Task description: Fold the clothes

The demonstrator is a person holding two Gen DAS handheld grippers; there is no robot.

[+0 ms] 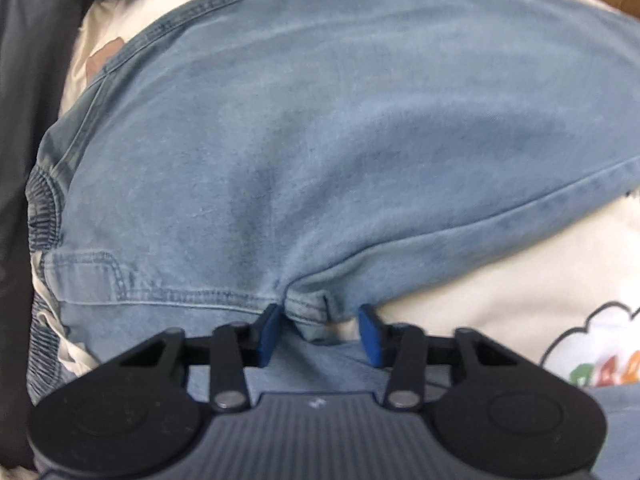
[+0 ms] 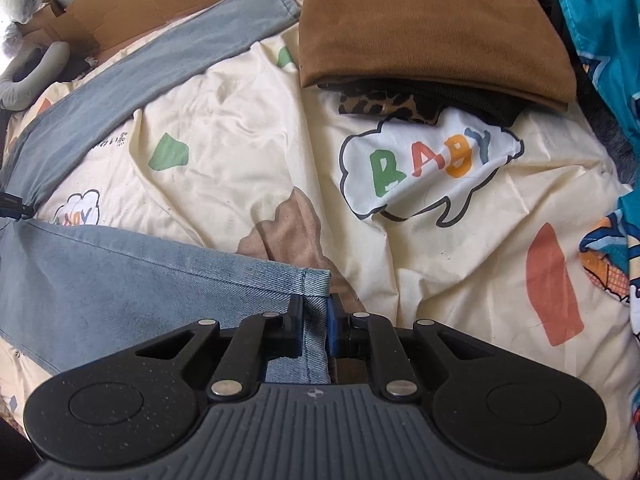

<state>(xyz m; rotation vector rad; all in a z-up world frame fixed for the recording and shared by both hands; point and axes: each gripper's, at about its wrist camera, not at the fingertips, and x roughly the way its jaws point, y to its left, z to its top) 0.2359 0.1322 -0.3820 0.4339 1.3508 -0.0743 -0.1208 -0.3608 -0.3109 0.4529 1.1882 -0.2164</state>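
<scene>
Light blue jeans (image 1: 320, 140) lie spread on a cream printed bedsheet (image 1: 500, 288). In the left wrist view my left gripper (image 1: 320, 334) is open, its blue pads on either side of the crotch seam (image 1: 308, 308) of the jeans. In the right wrist view my right gripper (image 2: 316, 322) is shut on the hem of the near jeans leg (image 2: 160, 288). The other leg (image 2: 160, 64) runs diagonally toward the far left.
A folded brown garment (image 2: 420, 28) lies on a leopard-print piece (image 2: 384, 106) at the far right of the sheet (image 2: 248, 152). A teal printed fabric (image 2: 600, 40) lies along the right edge. Cardboard (image 2: 152, 4) and a grey neck pillow (image 2: 36, 76) lie at the far left.
</scene>
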